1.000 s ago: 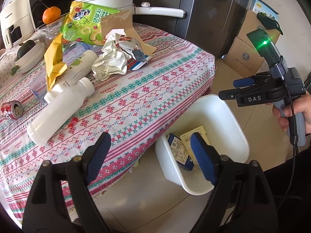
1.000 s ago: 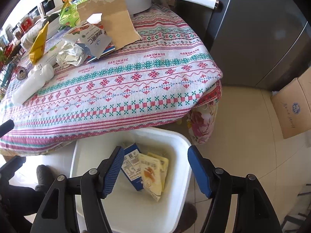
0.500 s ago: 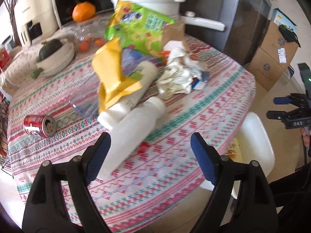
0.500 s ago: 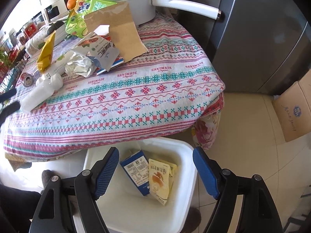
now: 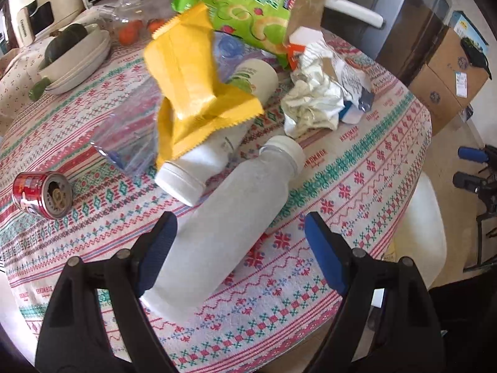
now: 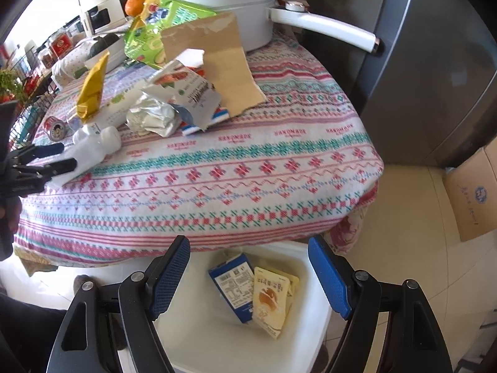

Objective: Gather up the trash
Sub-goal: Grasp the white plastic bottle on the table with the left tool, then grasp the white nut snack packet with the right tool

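One bottle point(image 5: 230, 233) lies on your table point(image 5: 357, 168), cap toward the paper wad point(image 5: 313, 105), base between your spread left gripper point(image 5: 239, 248); second bottle point(image 5: 211, 155) touches it. Right gripper point(image 6: 248, 276) gapes, empty, over the bin point(image 6: 217, 335).

Bright daylight in both views, coming from the upper left on my right wrist cam, where the window side blows out white. Glare on the floor tiles point(image 6: 413, 267) too. My left cam shows motion blur: yellow wrapper point(image 5: 192, 84) and green snack bag point(image 5: 245, 9) smeared, tablecloth point(image 5: 357, 168) print soft. Right cam sharper. Heavy fisheye bend w/ dark vignette at corners. Fridge point(image 6: 435, 71) side dim, grey.
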`<act>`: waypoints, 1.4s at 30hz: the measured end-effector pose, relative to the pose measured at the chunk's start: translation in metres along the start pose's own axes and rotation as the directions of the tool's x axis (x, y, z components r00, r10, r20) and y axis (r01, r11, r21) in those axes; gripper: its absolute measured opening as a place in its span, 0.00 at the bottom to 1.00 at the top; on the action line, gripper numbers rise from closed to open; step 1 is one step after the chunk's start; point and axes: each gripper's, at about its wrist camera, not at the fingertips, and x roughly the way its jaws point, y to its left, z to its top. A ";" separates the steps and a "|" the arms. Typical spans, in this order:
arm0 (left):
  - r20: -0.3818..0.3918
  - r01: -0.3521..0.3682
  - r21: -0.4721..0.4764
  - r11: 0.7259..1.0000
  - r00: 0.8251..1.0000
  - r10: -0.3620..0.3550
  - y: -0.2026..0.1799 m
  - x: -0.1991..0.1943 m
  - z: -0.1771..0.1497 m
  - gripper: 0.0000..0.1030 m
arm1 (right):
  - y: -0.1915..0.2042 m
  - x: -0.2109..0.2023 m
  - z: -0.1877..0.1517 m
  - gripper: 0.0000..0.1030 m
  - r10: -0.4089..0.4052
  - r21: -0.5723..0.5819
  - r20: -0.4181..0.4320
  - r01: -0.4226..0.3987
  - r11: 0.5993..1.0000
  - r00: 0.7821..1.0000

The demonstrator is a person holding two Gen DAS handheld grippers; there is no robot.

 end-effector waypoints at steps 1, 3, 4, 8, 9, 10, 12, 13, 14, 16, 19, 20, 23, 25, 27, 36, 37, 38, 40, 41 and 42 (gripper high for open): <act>-0.024 -0.003 0.010 1.000 1.000 0.003 -0.005 0.003 -0.001 0.80 | 0.002 -0.001 0.001 0.78 0.002 -0.003 0.004 -0.002 1.000 1.000; -0.082 -0.034 0.028 0.999 0.996 0.036 -0.011 0.008 -0.002 0.78 | 0.005 -0.002 0.003 0.78 0.003 -0.008 0.011 -0.003 1.000 1.000; -0.113 -0.060 0.040 0.997 0.992 0.064 -0.016 0.010 -0.003 0.76 | 0.007 -0.003 0.004 0.78 0.003 -0.010 0.014 -0.003 1.000 1.000; -0.148 -0.054 0.045 0.998 0.987 0.060 -0.029 0.011 -0.005 0.54 | 0.011 -0.003 0.007 0.78 0.007 -0.013 0.021 -0.007 1.000 1.000; -0.151 -0.042 0.043 0.998 0.987 0.048 -0.032 0.012 -0.005 0.50 | 0.012 -0.002 0.008 0.78 0.007 -0.013 0.022 -0.007 1.000 1.000; -0.151 -0.035 0.041 0.999 0.988 0.040 -0.034 0.013 -0.005 0.50 | 0.013 -0.002 0.009 0.78 0.006 -0.012 0.023 -0.006 1.000 1.000; -0.156 -0.037 0.042 0.998 0.987 0.043 -0.040 0.017 -0.004 0.50 | 0.015 -0.001 0.011 0.78 0.004 -0.011 0.024 -0.004 1.000 1.000; -0.161 -0.040 0.044 0.998 0.986 0.046 -0.043 0.019 -0.004 0.50 | 0.016 0.000 0.012 0.78 0.004 -0.009 0.025 -0.004 1.000 1.000; -0.165 -0.045 0.043 0.998 0.985 0.051 -0.044 0.018 -0.003 0.50 | 0.017 0.001 0.014 0.78 0.009 -0.006 0.024 -0.008 1.000 1.000; -0.170 -0.037 0.020 0.999 0.985 0.039 -0.046 0.021 -0.001 0.50 | 0.020 0.002 0.017 0.78 0.017 0.003 0.027 -0.017 1.000 0.999; -0.174 -0.009 -0.037 0.999 0.985 0.002 -0.040 0.029 0.004 0.51 | 0.025 0.003 0.024 0.78 0.023 0.015 0.036 -0.023 1.000 0.999; -0.173 -0.004 -0.060 0.998 0.985 -0.007 -0.038 0.032 0.005 0.51 | 0.027 0.003 0.027 0.78 0.024 0.017 0.042 -0.025 1.000 0.999; -0.168 0.003 -0.104 0.995 0.986 -0.020 -0.031 0.040 0.012 0.51 | 0.038 0.006 0.036 0.78 0.016 0.007 0.060 -0.016 1.000 0.998; -0.160 0.005 -0.166 0.986 0.987 -0.032 -0.029 0.039 0.013 0.51 | 0.046 0.009 0.042 0.78 0.010 -0.008 0.079 -0.010 1.000 0.997; -0.140 0.020 -0.231 0.973 0.989 -0.054 -0.023 0.034 0.014 0.51 | 0.054 0.010 0.049 0.78 0.002 -0.018 0.106 -0.001 1.000 0.994; -0.039 -0.003 -0.190 0.982 0.999 -0.004 -0.025 -0.007 0.005 0.50 | 0.081 0.035 0.079 0.79 -0.034 -0.062 0.192 0.047 0.997 0.981; -0.037 -0.006 -0.189 0.982 0.999 -0.001 -0.024 -0.008 0.003 0.50 | 0.084 0.039 0.081 0.79 -0.041 -0.065 0.194 0.054 0.996 0.980; -0.037 -0.009 -0.187 0.982 0.999 0.002 -0.020 -0.011 0.000 0.50 | 0.087 0.043 0.084 0.79 -0.050 -0.071 0.196 0.065 0.995 0.979; -0.050 -0.013 -0.176 0.984 0.999 0.004 -0.014 -0.013 -0.006 0.50 | 0.093 0.051 0.092 0.79 -0.061 -0.088 0.207 0.081 0.993 0.976; -0.064 -0.014 -0.168 0.986 0.998 0.003 -0.010 -0.013 -0.010 0.50 | 0.095 0.054 0.094 0.79 -0.065 -0.093 0.213 0.087 0.992 0.975; -0.078 -0.014 -0.165 0.986 0.997 0.001 -0.007 -0.015 -0.014 0.50 | 0.098 0.057 0.098 0.79 -0.072 -0.099 0.222 0.096 0.990 0.972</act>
